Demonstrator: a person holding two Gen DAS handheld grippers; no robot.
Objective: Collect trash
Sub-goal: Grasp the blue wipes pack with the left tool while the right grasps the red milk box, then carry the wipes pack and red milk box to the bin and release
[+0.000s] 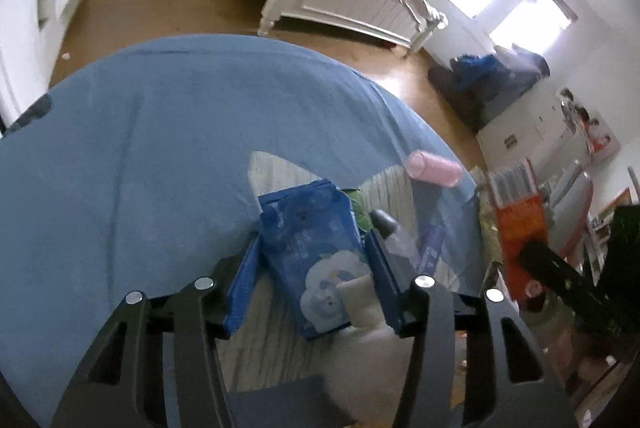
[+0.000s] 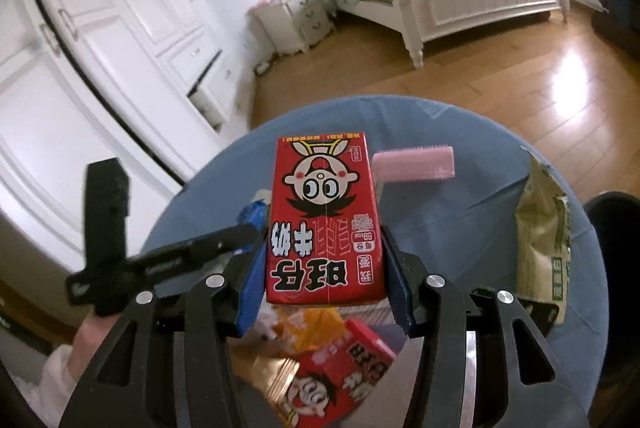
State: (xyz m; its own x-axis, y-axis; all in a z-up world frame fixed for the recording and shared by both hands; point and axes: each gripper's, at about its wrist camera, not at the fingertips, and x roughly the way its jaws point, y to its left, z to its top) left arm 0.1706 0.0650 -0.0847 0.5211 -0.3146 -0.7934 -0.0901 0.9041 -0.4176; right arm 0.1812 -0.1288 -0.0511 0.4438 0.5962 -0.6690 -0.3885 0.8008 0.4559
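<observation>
Right gripper (image 2: 325, 260): clamped on red milk carton (image 2: 325, 220), print upside down, "旺仔牛奶".
Left gripper (image 1: 316, 268): closed on blue wipes pack (image 1: 316, 260), writing unreadable.
Beyond the carton: pink roller (image 2: 414, 162).

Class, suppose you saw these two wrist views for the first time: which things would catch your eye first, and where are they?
First, the bright red milk carton with its upside-down cartoon face, clamped between the right gripper's jaws above more red cartons. Next, the blue wipes packet held in the left gripper over the blue tablecloth. A pink ribbed roller lies beyond on the cloth.
</observation>
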